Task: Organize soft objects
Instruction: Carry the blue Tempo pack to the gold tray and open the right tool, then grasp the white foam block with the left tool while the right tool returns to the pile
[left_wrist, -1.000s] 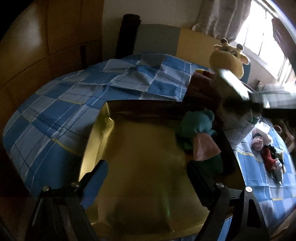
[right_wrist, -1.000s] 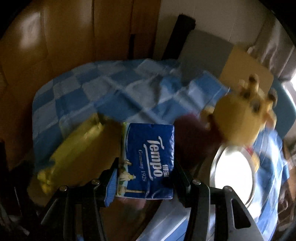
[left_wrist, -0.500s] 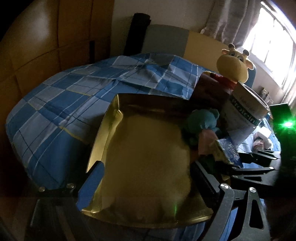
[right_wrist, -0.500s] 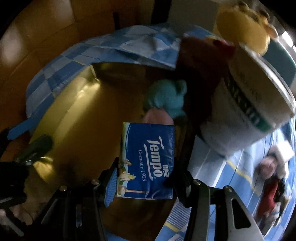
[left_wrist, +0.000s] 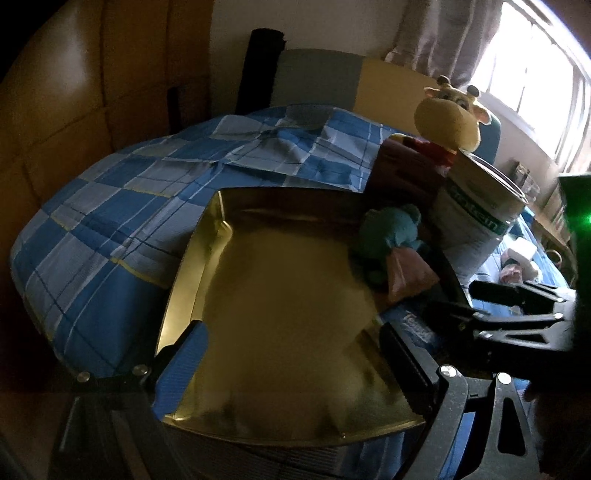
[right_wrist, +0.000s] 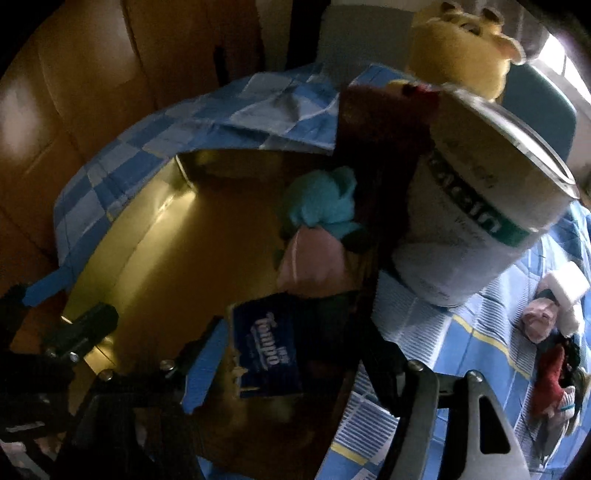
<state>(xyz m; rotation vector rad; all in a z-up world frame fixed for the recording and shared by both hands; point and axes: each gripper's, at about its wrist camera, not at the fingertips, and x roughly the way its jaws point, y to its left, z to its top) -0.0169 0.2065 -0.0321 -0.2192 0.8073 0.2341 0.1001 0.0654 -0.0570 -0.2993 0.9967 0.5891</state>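
right wrist | right tongs (right_wrist: 291, 363) opening, tissue pack (right_wrist: 267, 352) seemingly loose by gold tray (right_wrist: 122, 236) edge | left tongs (left_wrist: 295, 363) open

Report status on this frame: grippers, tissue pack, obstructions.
Right gripper opening, tissue pack between jaws, in gold tray. Left gripper open, empty. Teal plush close behind pack.

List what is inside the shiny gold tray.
Inside the shiny gold tray: a teal plush toy with a pink cloth piece, and a dark blue tissue pack. Whatever lies beneath them is covered.
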